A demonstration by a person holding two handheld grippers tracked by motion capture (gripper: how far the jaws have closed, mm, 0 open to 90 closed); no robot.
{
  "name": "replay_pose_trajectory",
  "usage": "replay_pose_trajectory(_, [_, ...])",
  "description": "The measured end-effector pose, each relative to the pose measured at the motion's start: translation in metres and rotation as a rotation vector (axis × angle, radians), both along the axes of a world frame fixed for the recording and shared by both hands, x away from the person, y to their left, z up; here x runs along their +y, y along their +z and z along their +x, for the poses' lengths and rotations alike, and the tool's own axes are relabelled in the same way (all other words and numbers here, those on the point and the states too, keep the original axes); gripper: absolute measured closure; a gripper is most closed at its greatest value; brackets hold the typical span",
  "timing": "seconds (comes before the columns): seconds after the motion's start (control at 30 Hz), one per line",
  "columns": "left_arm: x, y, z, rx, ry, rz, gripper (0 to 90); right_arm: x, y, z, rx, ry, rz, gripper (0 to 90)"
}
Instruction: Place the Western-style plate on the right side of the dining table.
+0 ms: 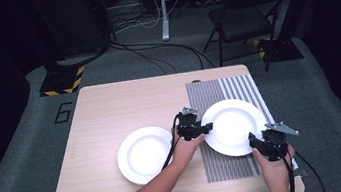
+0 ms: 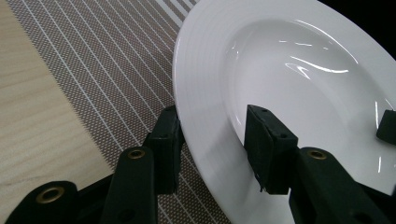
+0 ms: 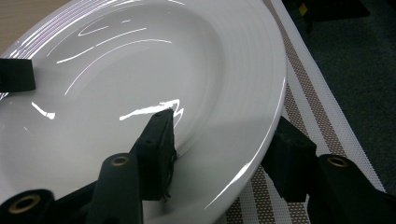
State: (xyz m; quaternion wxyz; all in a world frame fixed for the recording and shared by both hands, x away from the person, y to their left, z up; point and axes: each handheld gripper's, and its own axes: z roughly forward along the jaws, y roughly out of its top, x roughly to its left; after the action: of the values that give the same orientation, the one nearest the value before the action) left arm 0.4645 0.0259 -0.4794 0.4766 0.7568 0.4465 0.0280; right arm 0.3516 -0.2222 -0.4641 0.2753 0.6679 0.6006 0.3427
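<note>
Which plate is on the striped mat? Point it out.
The right plate, gripped at its rim by both grippers, lies on the striped mat. The left plate sits on bare wood, untouched.

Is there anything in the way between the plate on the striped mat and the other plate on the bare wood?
Nothing visible. The plate on the mat is straddled at its rim by the left gripper and the right gripper. Between it and the second plate lies bare table, apart from the left hand itself.
</note>
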Motion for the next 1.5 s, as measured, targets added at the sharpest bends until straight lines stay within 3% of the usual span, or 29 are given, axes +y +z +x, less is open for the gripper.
replay_pose_trajectory(0.43, [-0.007,-0.003,0.008,0.007,0.002,0.021,57.7,-0.012,-0.013,0.018,0.020,-0.002,0.021,47.9])
replay_pose_trajectory(1.03, [-0.015,-0.015,0.015,0.031,0.005,0.033,57.8,-0.021,-0.026,0.026,0.035,-0.004,0.033,48.2])
replay_pose_trajectory(1.5, [-0.016,-0.022,0.022,0.038,0.033,0.044,57.8,-0.021,-0.032,0.036,0.053,-0.004,0.035,48.1])
